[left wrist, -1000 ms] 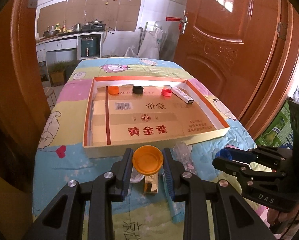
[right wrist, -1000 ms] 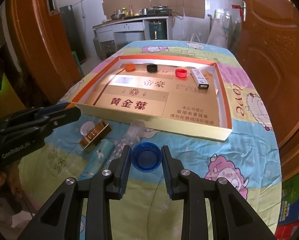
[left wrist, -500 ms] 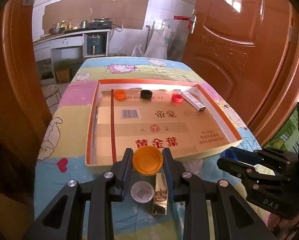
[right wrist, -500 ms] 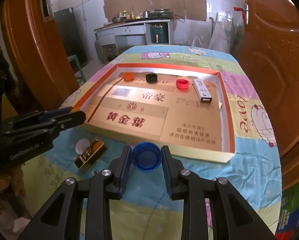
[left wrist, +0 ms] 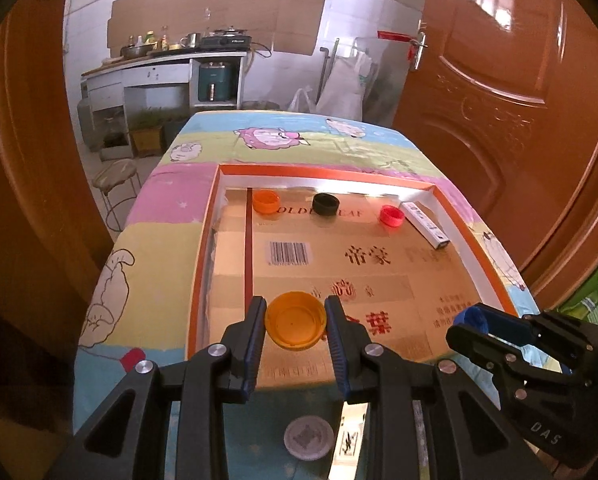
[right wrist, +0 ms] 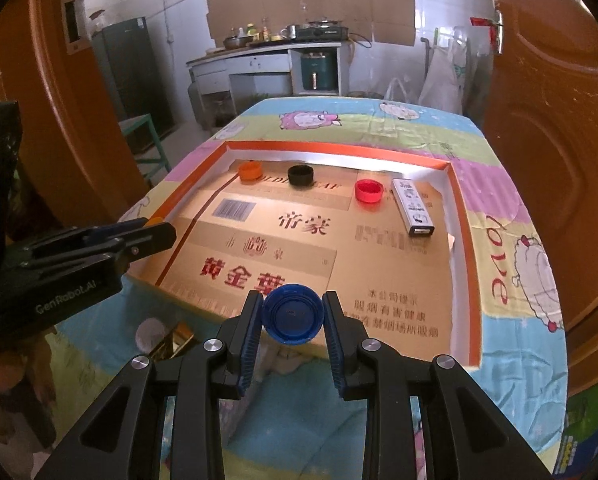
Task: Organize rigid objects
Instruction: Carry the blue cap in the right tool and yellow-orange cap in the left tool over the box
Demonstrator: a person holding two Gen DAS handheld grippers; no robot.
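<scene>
Both caps, orange cap (left wrist: 296, 320) and blue cap (right wrist: 293, 315), face hollow-side toward their cameras.

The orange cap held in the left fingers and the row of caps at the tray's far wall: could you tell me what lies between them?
In the left wrist view, only bare printed tray floor separates the held orange cap from the row.

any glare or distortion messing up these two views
Left wrist view: a bright glare strip runs along the far inner wall of the box, and the door bows from fisheye. Right wrist view: the same wall glare, softer, dark vignette in the corners, yet the blue cap between the fingers reads sharp.
</scene>
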